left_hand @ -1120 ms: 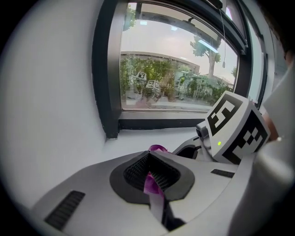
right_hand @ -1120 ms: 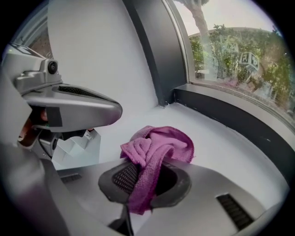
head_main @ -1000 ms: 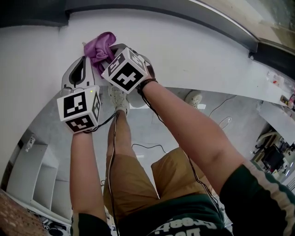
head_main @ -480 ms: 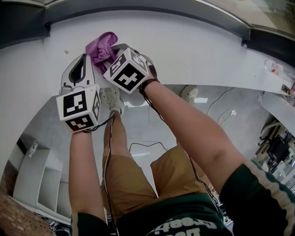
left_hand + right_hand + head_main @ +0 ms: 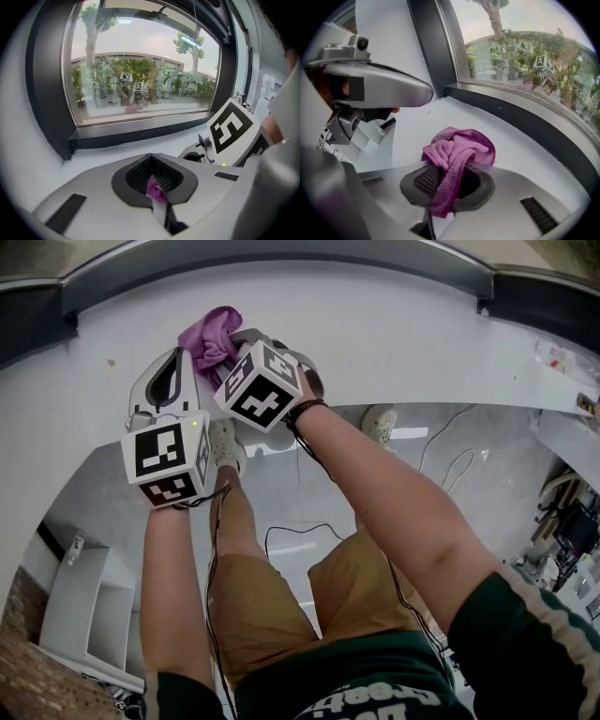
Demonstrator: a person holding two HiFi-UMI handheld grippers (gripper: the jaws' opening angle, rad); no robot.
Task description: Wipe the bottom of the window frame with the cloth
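A purple cloth (image 5: pixel 211 334) lies bunched on the white sill (image 5: pixel 394 334), below the dark bottom bar of the window frame (image 5: pixel 281 254). My right gripper (image 5: pixel 234 341) is shut on the cloth (image 5: pixel 459 150), which spills out over its jaws (image 5: pixel 447 185) onto the sill (image 5: pixel 417 122). My left gripper (image 5: pixel 176 360) sits close beside it on the left. Its jaws are shut, with a small purple fold of cloth (image 5: pixel 154 190) showing between them (image 5: pixel 157 192). The frame bar (image 5: pixel 140 133) runs straight ahead of both grippers (image 5: pixel 511 117).
Small items (image 5: pixel 558 357) sit on the sill at the far right. Below the sill I see the person's legs, a shoe (image 5: pixel 225 442), cables (image 5: pixel 450 465) on the floor and a white shelf unit (image 5: pixel 84 606) at lower left. The side frame post (image 5: pixel 47 93) stands at the left.
Both grippers and the cloth have slid to the right along the sill; a dark speck on the sill now lies farther to their left. Both grips look the same.
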